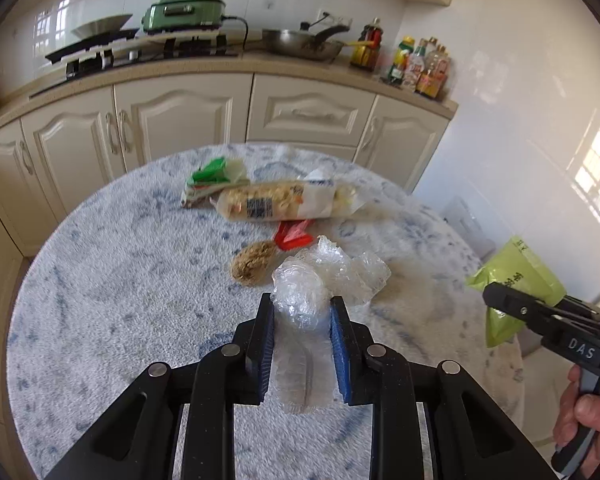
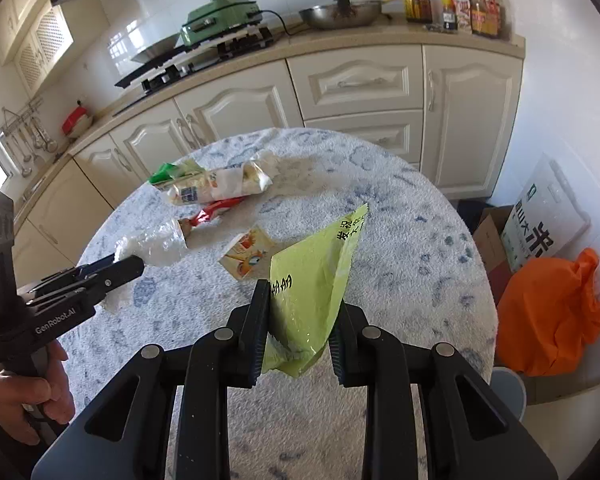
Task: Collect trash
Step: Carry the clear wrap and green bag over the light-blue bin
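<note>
A bright kitchen with cream cabinets runs behind a round table draped in a fluffy white-and-blue cloth point(image 1: 112, 280), and trash is scattered across it. The left gripper point(image 1: 302, 316) is clamped on a crumpled wad of clear plastic film point(image 1: 320, 280), its blue pads squeezing the near end while the rest bulges out ahead. Over on the other side the right gripper point(image 2: 300, 322) pinches a flat lime-green foil pouch with black lettering point(image 2: 320, 280), the pouch standing up between the jaws, clear of the cloth. So both hands are loaded: this looks like the carry-away step, pickup done for these two pieces. Still lying on the table are a long clear packet of pale snacks point(image 1: 288, 200), a green-and-white wrapper point(image 1: 208, 180) behind it, a small red wrapper point(image 1: 294, 236), a brown crumbly lump point(image 1: 252, 262) and, in the right wrist view, a small cream carton with orange print point(image 2: 246, 256). Next, I'd judge, both loads need a bin; a grey round rim point(image 2: 508, 384) shows just off the table's right edge beneath an orange bag point(image 2: 552, 316), though whether that's the bin I can't tell.
</note>
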A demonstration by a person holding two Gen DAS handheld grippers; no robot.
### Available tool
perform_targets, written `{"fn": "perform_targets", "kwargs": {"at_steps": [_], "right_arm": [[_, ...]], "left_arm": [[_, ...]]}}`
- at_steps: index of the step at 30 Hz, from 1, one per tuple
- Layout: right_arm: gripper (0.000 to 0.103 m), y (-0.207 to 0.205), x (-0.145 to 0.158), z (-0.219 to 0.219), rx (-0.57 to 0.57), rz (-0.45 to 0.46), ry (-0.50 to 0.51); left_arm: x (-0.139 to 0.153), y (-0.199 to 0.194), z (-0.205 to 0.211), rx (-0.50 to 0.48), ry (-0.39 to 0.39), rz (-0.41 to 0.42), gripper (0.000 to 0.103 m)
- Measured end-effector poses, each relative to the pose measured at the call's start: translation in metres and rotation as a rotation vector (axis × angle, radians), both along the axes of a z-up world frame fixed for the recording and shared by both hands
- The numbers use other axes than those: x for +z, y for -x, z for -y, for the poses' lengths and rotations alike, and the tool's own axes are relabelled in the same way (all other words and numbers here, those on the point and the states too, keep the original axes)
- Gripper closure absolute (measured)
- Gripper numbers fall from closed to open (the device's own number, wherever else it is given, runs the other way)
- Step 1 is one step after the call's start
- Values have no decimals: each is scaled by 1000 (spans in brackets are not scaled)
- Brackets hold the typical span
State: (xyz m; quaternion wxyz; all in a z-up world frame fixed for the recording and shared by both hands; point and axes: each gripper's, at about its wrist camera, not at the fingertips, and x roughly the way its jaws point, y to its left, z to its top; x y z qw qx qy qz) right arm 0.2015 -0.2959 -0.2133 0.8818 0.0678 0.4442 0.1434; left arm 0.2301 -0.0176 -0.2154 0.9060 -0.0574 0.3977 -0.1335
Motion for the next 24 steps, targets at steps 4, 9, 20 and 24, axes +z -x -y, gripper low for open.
{"fn": "perform_targets", "kwargs": {"at_steps": [4,9,20,24], "right_arm": [[77,17,17,2,-9,42,1],[77,34,36,11,-30,88,-2],[77,70,72,55,-138,183,-2],[77,88,81,90,-221,205,14]], "left_arm": [[24,24,4,-16,-1,53,81],[50,50,13,-50,2,120,81],[98,94,56,-168,29,234,81],[110,103,89,-236,37,249,81]]}}
